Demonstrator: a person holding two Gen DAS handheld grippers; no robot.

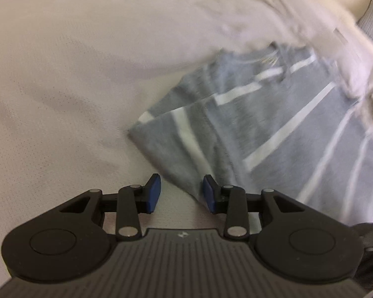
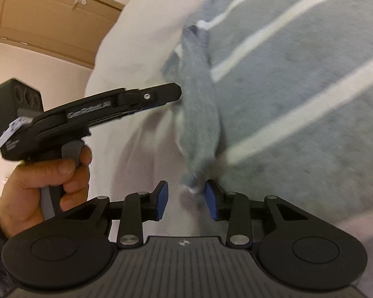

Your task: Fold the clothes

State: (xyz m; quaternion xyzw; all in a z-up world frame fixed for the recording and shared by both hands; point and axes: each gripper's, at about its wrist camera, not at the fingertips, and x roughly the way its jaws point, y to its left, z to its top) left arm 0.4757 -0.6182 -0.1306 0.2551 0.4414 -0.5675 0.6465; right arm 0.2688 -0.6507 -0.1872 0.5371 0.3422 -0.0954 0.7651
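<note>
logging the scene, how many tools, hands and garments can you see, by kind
tools: 2, the left tool and the right tool, both open
garments: 1, the grey striped garment on the white sheet
hands: 1, the hand gripping the left tool's handle
total: 4

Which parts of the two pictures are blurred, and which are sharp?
Left wrist view: the grey striped garment is smeared, the left hand-held gripper sharp. Right wrist view: the garment's hanging fold is blurred, the right hand-held gripper sharp.
</note>
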